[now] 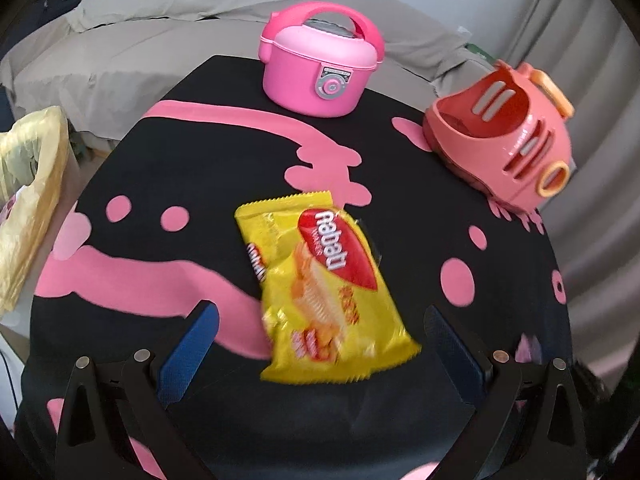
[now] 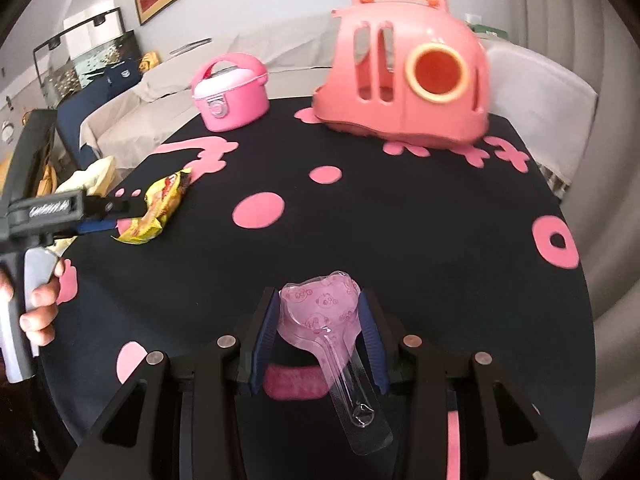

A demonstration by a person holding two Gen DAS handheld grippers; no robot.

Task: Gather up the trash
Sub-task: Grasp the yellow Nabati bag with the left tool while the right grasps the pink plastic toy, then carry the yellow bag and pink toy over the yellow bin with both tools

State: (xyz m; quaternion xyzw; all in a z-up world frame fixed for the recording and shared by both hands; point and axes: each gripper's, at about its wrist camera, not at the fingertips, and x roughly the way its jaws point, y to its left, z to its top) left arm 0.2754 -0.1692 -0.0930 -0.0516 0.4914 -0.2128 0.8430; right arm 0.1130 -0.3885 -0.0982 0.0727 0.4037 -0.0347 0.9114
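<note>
A yellow wafer wrapper (image 1: pixel 320 280) lies on the black and pink table (image 1: pixel 200 160). My left gripper (image 1: pixel 320 336) is open, its blue pads either side of the wrapper's near end. In the right wrist view the left gripper (image 2: pixel 120 216) reaches the same wrapper (image 2: pixel 160 208) at the table's left. My right gripper (image 2: pixel 318 324) is shut on a clear pink plastic lollipop wrapper (image 2: pixel 320 312), held just above the table (image 2: pixel 400 240).
A pink toy rice cooker (image 1: pixel 320 68) stands at the far edge; it also shows in the right wrist view (image 2: pixel 230 94). A salmon toy toaster (image 1: pixel 508 136) sits at the back right, also in the right wrist view (image 2: pixel 408 76). A yellow trash bag (image 1: pixel 28 200) hangs left of the table.
</note>
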